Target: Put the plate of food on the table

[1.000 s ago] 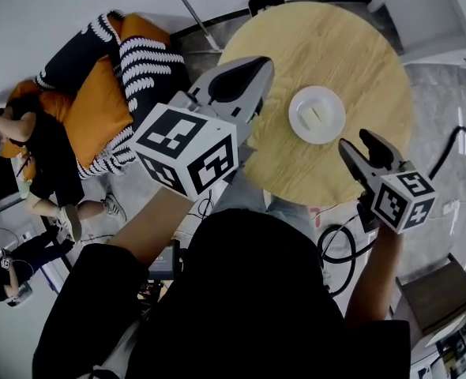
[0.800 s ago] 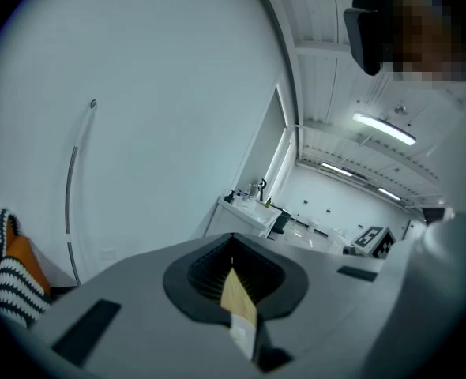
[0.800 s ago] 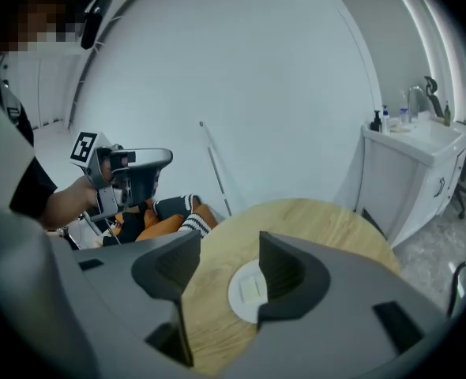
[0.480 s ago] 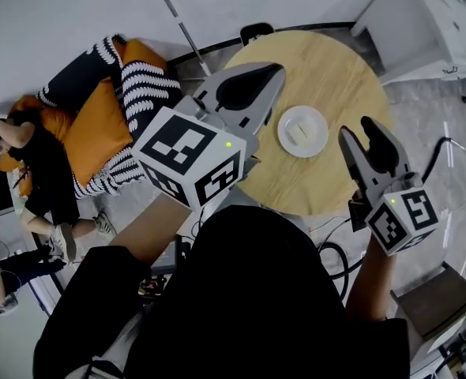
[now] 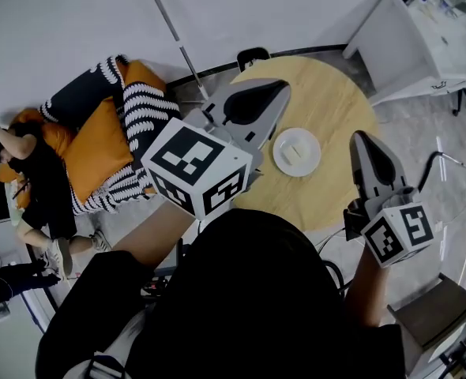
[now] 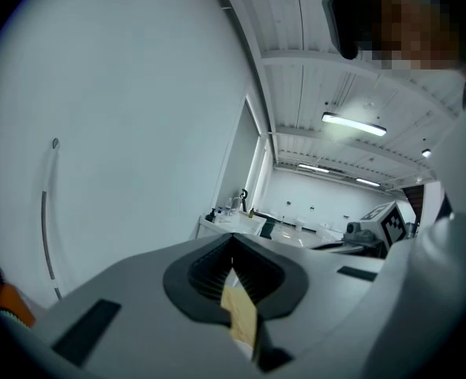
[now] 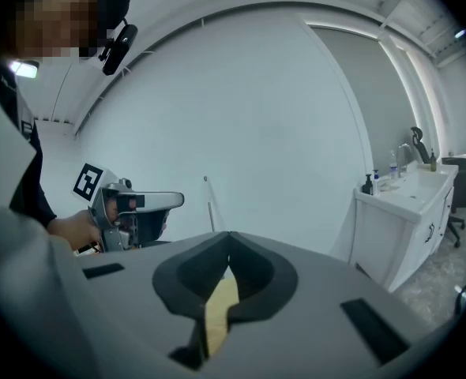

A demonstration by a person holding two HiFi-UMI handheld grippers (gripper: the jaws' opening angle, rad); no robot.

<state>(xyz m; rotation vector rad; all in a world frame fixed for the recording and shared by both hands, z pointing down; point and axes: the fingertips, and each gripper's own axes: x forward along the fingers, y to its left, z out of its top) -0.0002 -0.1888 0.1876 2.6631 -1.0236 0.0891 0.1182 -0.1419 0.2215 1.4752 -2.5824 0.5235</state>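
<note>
plate of food (image 5: 297, 151) sat on table (image 5: 340, 93), between and below your raised grippers, neither clearly nearer | left gripper (image 5: 277, 91) clenched, empty | right gripper (image 5: 364, 140) clenched, empty

Round wooden desk (image 5: 336, 109) in the middle, so take everything from there. Left of the desk: a heap of orange and black-and-white striped cushions (image 5: 114, 133) on the floor, up against the plain white wall (image 5: 59, 30), with a thin pole (image 5: 176, 30) leaning on that wall. Just past the desk's far edge, a dark chair back (image 5: 253, 56). Right of the desk, a white cabinet (image 5: 419, 42) with bottles on top, and grey marbled floor (image 5: 422, 133) between the two. On the near side of the desk, to the right, a brown stool (image 5: 438, 306). Above it all, a white panelled ceiling (image 6: 328, 85) and a strip light (image 6: 354, 124), lit.
</note>
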